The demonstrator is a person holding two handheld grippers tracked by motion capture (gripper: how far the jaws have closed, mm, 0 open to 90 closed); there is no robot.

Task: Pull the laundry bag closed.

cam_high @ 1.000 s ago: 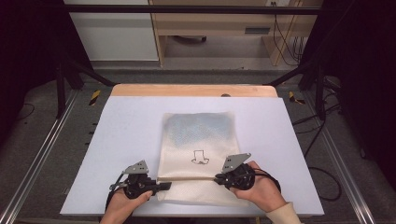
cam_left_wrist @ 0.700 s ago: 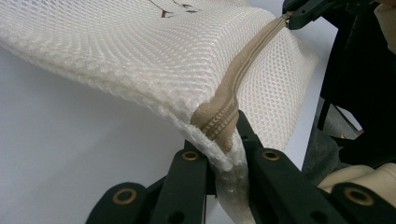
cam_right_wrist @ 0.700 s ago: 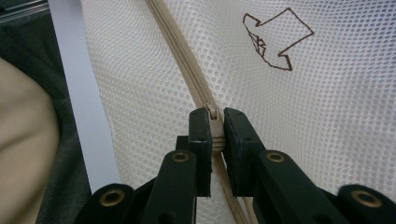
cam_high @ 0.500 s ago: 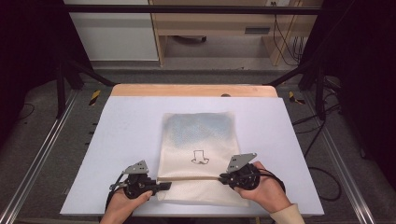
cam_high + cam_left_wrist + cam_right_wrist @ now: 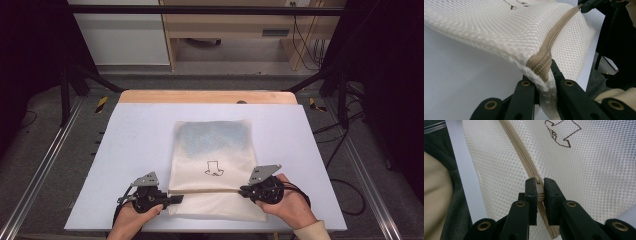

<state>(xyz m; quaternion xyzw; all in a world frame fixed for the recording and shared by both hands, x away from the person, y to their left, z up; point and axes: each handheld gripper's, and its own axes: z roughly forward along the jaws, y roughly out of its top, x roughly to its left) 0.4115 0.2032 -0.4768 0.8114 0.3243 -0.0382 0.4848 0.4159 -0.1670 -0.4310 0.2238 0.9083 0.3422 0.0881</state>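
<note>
A white mesh bag (image 5: 212, 145) lies flat on the pale table (image 5: 125, 150), with something bluish (image 5: 215, 136) showing through its far half and a small drawn mark (image 5: 214, 169) near its middle. A beige zipper (image 5: 205, 190) runs across the near end. My left gripper (image 5: 175, 199) is shut on the bag's near left corner at the zipper's end (image 5: 541, 68), lifting the mesh (image 5: 499, 27) slightly. My right gripper (image 5: 243, 190) is shut on the zipper pull (image 5: 538, 185) at the bag's right side, and it also appears far off as the right gripper (image 5: 584, 5).
A wooden strip (image 5: 200, 96) edges the table's far side. Metal rails (image 5: 40, 165) run along both sides, with black posts (image 5: 342, 90) and cables on the floor at the right. Cabinets (image 5: 125, 35) stand beyond the table.
My right gripper has shifted slightly to the right along the zipper. The zipper line now shows as a taut strip between the two grippers. The left gripper stays put.
</note>
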